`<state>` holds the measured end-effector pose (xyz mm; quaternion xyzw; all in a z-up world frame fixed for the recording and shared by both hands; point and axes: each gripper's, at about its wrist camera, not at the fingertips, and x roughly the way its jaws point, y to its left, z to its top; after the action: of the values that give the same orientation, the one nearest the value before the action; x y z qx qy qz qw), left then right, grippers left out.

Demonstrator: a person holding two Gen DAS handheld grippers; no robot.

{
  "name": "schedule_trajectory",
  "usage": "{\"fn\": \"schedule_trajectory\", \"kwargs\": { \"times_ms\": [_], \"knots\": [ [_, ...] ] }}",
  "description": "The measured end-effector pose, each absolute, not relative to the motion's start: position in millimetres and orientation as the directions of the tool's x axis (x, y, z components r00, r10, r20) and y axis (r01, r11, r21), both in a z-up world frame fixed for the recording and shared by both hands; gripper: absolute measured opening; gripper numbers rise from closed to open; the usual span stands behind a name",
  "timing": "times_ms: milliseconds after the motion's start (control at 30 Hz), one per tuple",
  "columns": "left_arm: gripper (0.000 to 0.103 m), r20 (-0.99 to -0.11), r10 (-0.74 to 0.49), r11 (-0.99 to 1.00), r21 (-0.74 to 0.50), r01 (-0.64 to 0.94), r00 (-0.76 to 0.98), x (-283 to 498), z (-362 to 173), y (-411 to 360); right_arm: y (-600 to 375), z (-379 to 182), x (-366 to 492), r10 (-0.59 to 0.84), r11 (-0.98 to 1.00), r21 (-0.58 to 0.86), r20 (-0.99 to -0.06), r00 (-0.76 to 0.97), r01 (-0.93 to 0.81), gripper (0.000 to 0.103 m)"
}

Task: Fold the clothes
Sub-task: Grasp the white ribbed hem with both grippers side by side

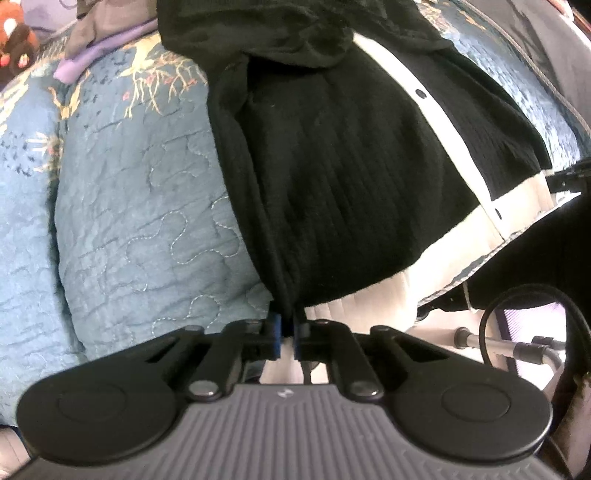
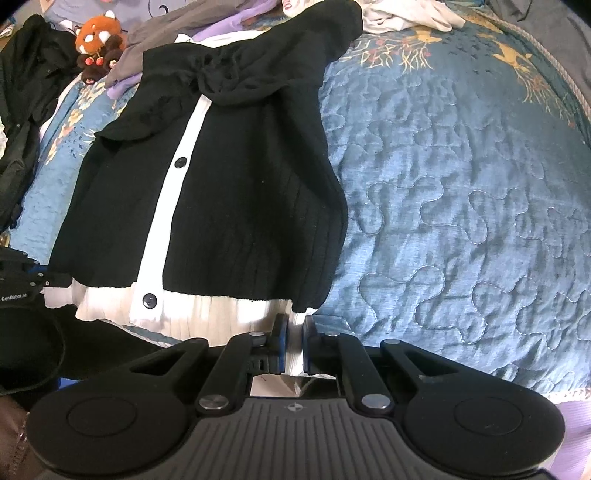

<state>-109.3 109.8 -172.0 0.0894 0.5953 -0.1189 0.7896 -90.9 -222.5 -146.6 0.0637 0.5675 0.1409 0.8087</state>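
both hem corners pinched, cardigan stretching away from us

we hold the black ribbed cardigan with white placket and hem (image 2: 229,206) on the blue quilted bedspread (image 2: 461,206): left gripper (image 1: 287,334) pinching its black side edge, right gripper (image 2: 293,341) pinching the white hem; collar lies farthest.

A bed under a blue quilted bedspread (image 2: 461,206) with gold branch embroidery carries a black cardigan (image 2: 236,192) with white trim and 2 dark buttons, a heap of grey, purple and white clothes (image 2: 207,26), and a red-panda plush (image 2: 99,42).
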Motion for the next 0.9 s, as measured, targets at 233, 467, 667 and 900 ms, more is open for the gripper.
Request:
{"fn": "schedule_trajectory", "kwargs": {
  "times_ms": [233,467,667,900],
  "knots": [
    [0.006,-0.954,-0.059,0.967,0.018,0.254,0.293,-114.2,-169.4,107.9,-220.2,-144.9,-93.1,0.302,0.952,0.261,-0.893,0.334,-0.162,0.008],
    [0.006,-0.949,-0.077,0.971,-0.001,0.241,0.307,-117.1,-163.5,105.8,-221.8,-141.8,-94.1,0.326,0.944,0.284,-0.876,0.354,-0.167,0.008],
    [0.006,-0.936,-0.165,0.981,-0.121,0.155,0.312,-119.8,-154.1,127.5,-223.3,-141.3,-95.7,0.346,0.938,0.312,-0.867,0.357,-0.152,0.008],
    [0.006,-0.929,-0.191,0.981,-0.167,0.102,0.318,-128.2,-150.6,150.9,-224.2,-140.6,-95.4,0.347,0.938,0.312,-0.863,0.367,-0.152,0.008]
  ]
}}
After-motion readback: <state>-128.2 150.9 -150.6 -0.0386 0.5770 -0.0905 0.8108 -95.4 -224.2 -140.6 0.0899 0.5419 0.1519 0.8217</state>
